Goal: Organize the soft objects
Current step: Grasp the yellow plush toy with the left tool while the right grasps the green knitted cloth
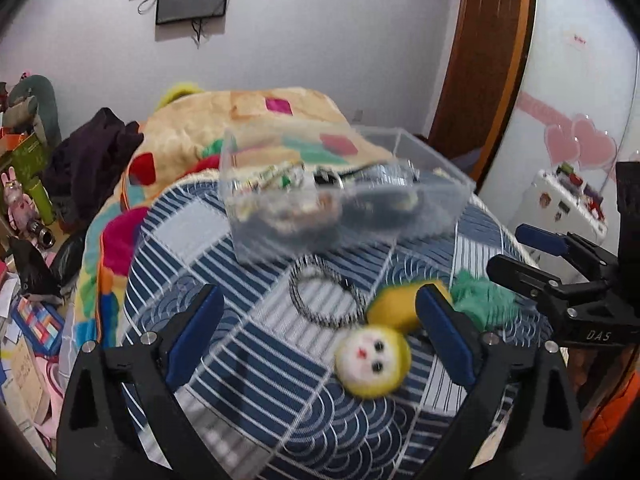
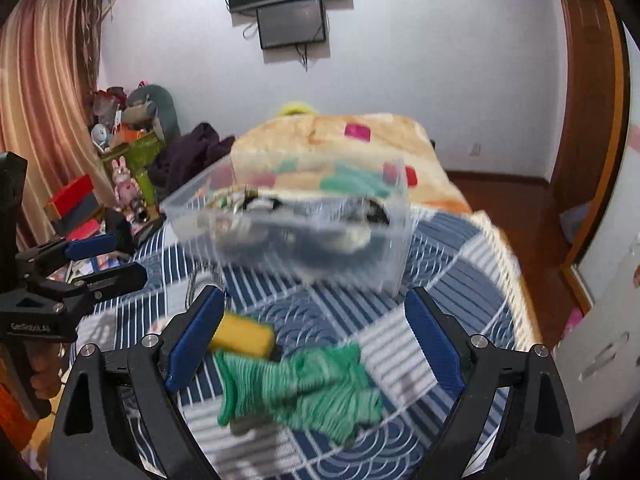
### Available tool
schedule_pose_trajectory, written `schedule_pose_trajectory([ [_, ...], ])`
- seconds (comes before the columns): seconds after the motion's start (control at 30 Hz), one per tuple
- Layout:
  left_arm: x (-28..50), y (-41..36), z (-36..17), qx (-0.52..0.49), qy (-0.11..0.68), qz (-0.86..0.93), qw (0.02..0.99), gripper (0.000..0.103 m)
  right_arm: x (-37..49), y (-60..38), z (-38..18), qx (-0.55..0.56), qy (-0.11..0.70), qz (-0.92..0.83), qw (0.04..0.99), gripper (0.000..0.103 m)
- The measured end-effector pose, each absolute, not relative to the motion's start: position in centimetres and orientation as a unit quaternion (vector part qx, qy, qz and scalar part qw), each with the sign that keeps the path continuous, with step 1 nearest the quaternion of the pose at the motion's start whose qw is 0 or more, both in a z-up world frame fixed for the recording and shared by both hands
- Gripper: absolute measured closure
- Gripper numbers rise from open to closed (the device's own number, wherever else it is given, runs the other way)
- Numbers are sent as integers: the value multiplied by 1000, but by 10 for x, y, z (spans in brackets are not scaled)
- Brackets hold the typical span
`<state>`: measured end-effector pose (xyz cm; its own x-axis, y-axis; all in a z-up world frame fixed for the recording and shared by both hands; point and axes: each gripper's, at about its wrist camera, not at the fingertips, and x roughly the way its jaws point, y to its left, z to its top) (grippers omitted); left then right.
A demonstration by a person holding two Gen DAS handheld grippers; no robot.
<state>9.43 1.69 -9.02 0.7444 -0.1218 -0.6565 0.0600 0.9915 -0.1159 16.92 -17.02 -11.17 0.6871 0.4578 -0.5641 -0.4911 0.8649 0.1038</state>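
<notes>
Nearest my left gripper (image 1: 320,328) lies the yellow doll (image 1: 374,358), its head between my wide, empty jaws on the striped bedspread (image 1: 240,360); the green knit piece (image 2: 304,384) lies loose between the equally wide, empty jaws of my right gripper (image 2: 316,340). Both rest short of the clear bin (image 1: 344,196), which already holds items. Recommended: lower squarely, close on the bulk of each, lift clear of the hair band (image 1: 326,296).

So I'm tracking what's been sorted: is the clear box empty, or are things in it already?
Not empty. The clear box holds several blurred items, while the yellow doll lies outside on the bed.
</notes>
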Motion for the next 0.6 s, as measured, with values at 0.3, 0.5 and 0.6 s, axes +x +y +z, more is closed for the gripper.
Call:
schedule_pose_trajectory([
  [0.3, 89, 6, -126, -70, 397, -73, 912, 5, 161, -177, -149, -4, 361, 263, 895, 12],
  [0.5, 86, 2, -137, -77, 400, -76, 910, 20, 157, -177, -158, -16, 366, 262, 893, 20],
  [0.6, 85, -2, -140, -75, 400, -77, 910, 31, 156, -174, -163, -30, 373, 269, 888, 34],
])
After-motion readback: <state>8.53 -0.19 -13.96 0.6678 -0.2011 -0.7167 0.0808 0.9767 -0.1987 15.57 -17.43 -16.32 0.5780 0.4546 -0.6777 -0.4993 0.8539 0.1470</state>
